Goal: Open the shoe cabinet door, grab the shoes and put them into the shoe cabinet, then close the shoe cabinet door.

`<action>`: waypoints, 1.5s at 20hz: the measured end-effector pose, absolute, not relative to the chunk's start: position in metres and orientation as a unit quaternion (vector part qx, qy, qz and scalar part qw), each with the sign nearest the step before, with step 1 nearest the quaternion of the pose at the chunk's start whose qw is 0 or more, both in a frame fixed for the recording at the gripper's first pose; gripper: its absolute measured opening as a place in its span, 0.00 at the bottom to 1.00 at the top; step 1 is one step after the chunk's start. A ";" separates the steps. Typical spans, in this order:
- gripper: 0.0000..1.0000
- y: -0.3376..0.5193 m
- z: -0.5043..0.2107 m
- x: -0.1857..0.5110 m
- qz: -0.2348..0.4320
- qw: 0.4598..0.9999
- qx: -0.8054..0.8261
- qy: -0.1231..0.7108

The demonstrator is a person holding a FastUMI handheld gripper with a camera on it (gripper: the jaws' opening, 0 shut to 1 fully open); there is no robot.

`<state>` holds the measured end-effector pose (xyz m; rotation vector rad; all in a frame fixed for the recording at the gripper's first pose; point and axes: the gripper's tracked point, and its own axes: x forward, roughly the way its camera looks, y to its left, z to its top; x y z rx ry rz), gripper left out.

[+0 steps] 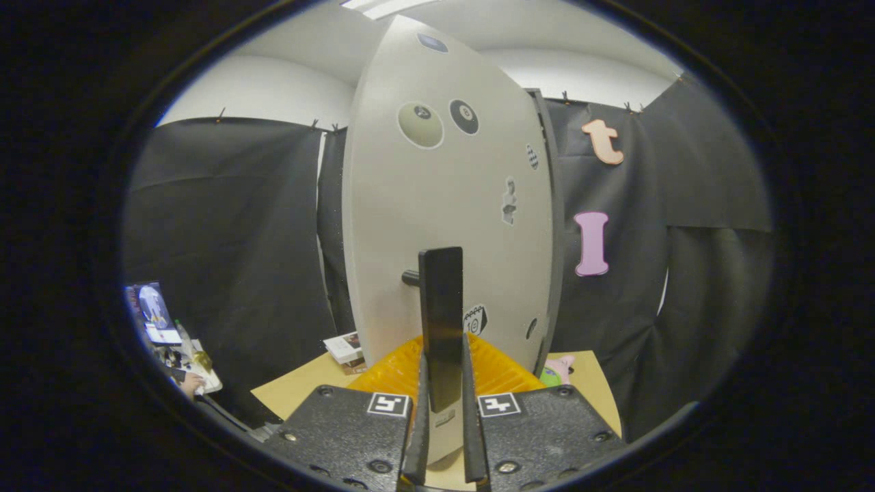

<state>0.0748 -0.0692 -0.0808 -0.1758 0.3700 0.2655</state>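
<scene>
The pale shoe cabinet door (437,225), dotted with stickers, stands upright right in front of me. Its dark bar handle (441,321) runs down from the door's middle into the gap between my fingers. My gripper (443,437) is shut on that handle, one finger pressing each side of its lower end. The door's edge is turned slightly, with a dark cabinet frame (555,225) along its right side. No shoes can be made out.
An orange mat (499,372) lies on the tan floor board (301,386) beneath the door. A small white box (345,347) sits left of the cabinet, a green and pink toy (557,372) to its right. A person's hand (191,384) rests at a desk far left.
</scene>
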 end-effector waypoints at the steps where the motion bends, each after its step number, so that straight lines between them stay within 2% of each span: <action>1: 0.23 -0.077 -0.079 0.074 0.126 0.971 -0.086 0.182; 10: 0.22 -0.171 -0.043 0.060 0.008 0.987 -0.102 0.125; 12: 0.16 -0.205 -0.023 0.055 -0.042 0.989 -0.116 0.086; 13: 0.16 -0.217 -0.017 0.045 -0.058 0.990 -0.112 0.069; 17: 0.16 -0.198 -0.034 0.009 -0.002 0.997 -0.046 0.066; 19: 0.26 -0.189 -0.046 -0.006 0.016 0.997 -0.037 0.064; 20: 0.38 -0.192 -0.053 -0.010 0.003 0.997 -0.039 0.063; 21: 0.44 -0.193 -0.063 -0.014 -0.014 0.997 -0.045 0.068; 23: 0.72 -0.185 -0.081 -0.022 -0.040 0.994 -0.060 0.078; 24: 0.83 -0.175 -0.089 -0.032 -0.040 0.995 -0.059 0.074; 25: 0.87 -0.160 -0.096 -0.037 -0.030 0.996 -0.056 0.068; 26: 0.98 -0.148 -0.103 -0.042 -0.022 0.996 -0.055 0.068; 30: 1.00 -0.105 -0.158 -0.041 0.001 0.995 -0.061 0.083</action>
